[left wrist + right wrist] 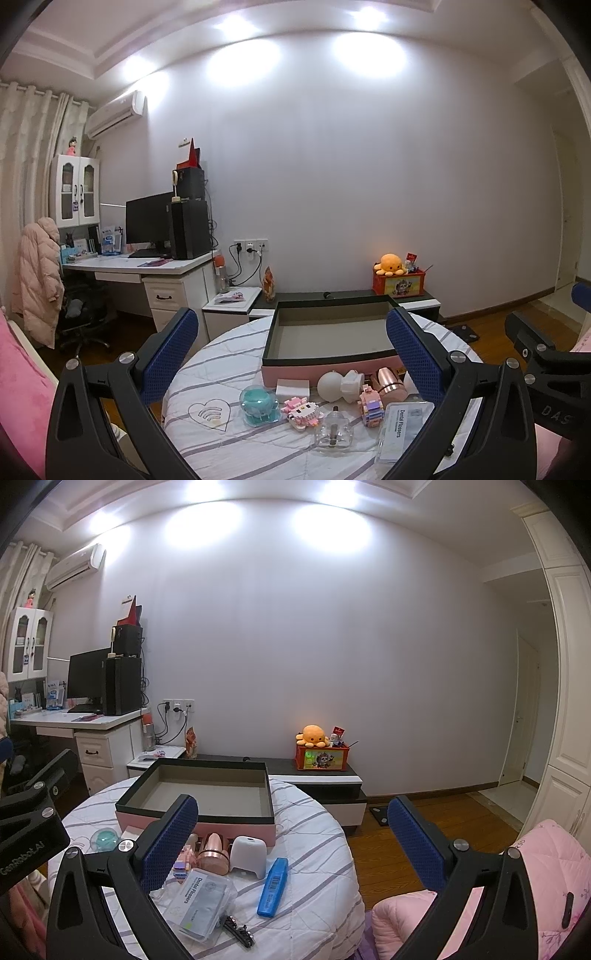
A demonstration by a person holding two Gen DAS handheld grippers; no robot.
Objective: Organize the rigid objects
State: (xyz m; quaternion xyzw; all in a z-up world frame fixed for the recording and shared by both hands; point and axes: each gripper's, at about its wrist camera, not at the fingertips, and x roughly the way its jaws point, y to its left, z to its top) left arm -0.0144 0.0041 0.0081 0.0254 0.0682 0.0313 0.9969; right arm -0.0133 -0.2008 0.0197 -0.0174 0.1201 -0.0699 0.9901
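An empty pink box with a dark rim (330, 360) (207, 825) sits at the far side of the round table (229, 354) (317, 849). In front of it lie a teal capsule (258, 404), a pink brick figure (301, 410), a clear bottle (333, 430), a white bulb shape (338, 384), a rose-gold cylinder (388, 382) (213, 853), a dental flossers case (400, 430) (201, 901), a white holder (249, 854) and a blue highlighter (273, 880). My left gripper (291, 354) hovers open above them. My right gripper (293, 842) is open too, holding nothing.
A heart-shaped card (209, 413) and a black clip (238, 928) lie near the table's front. Behind the table stands a low cabinet (325, 775) with an orange plush (313, 735) on a toy box. A desk (147, 266) is at left, pink bedding (480, 897) at right.
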